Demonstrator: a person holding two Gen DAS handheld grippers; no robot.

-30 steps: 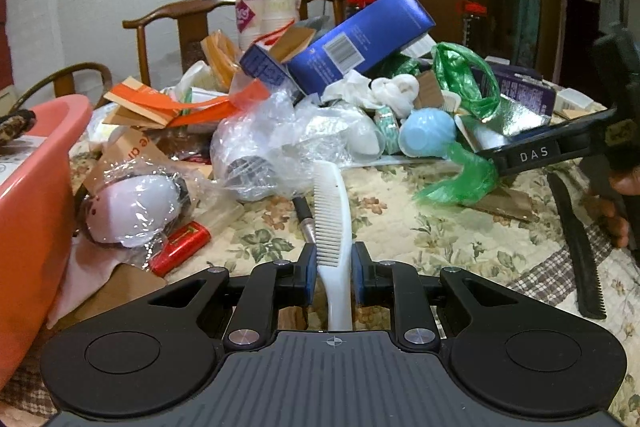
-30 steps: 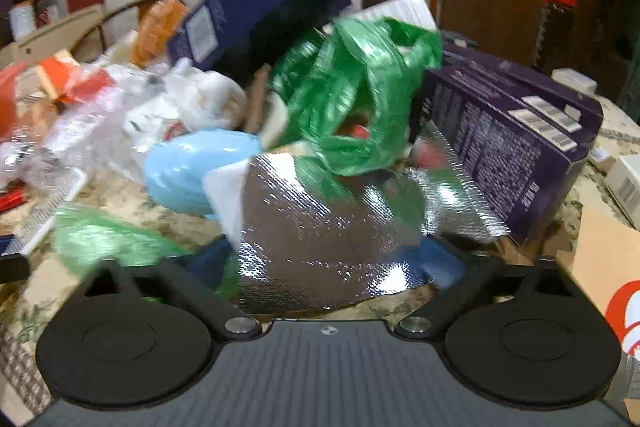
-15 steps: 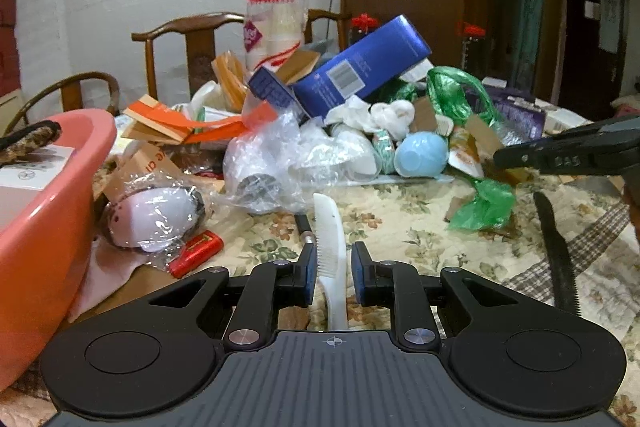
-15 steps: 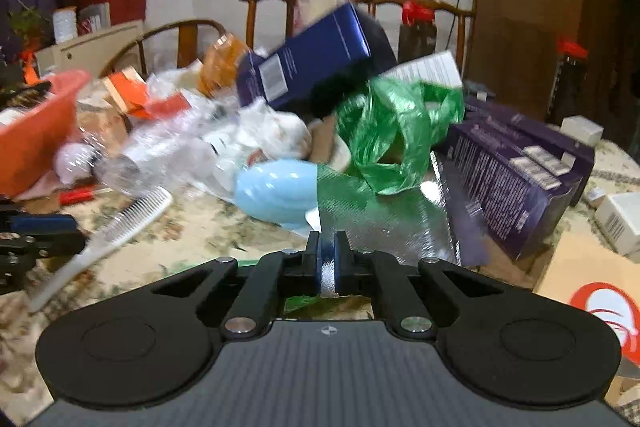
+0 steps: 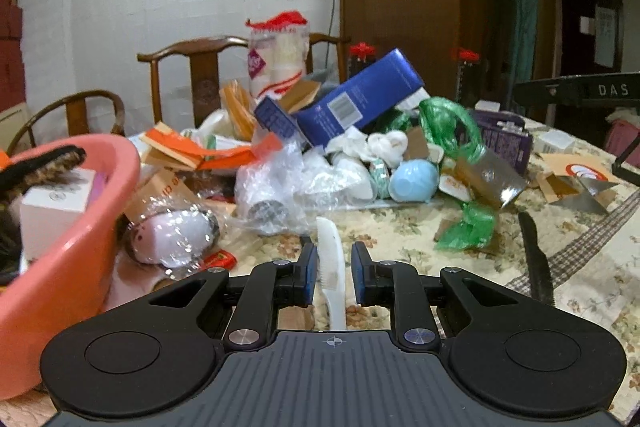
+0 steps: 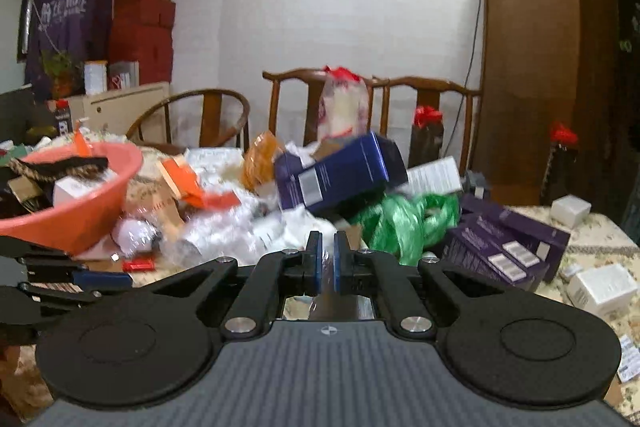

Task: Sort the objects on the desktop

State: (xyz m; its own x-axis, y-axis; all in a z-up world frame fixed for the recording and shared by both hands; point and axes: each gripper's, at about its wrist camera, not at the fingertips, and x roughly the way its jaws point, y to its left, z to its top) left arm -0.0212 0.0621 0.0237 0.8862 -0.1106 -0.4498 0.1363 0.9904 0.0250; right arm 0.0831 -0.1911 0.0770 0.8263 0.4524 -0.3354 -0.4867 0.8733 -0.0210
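Note:
My left gripper [image 5: 331, 259] has its jaws slightly apart around a white comb [image 5: 331, 259]; the left pad touches it, a gap shows on the right. It hangs above the floral tablecloth beside the pink basin [image 5: 80, 227]. My right gripper [image 6: 327, 259] is shut on a thin silver foil wrapper [image 6: 330, 301], raised above the table. The right gripper also shows at the right edge of the left wrist view [image 5: 580, 93]. The clutter pile holds a blue box [image 5: 360, 103], a green bag [image 5: 448, 123] and a light blue round object [image 5: 412, 179].
A black comb [image 5: 536, 259] lies on the cloth at right. A wrapped white object [image 5: 172, 235] and a red lighter [image 5: 218, 259] lie by the basin. Purple boxes [image 6: 504, 239] and small white boxes [image 6: 600, 283] sit right of the pile. Wooden chairs [image 6: 320, 87] stand behind.
Both grippers rose and pulled back from the pile. The right gripper closed on the foil wrapper and lifted it. The left gripper's jaws loosened a little around the white comb.

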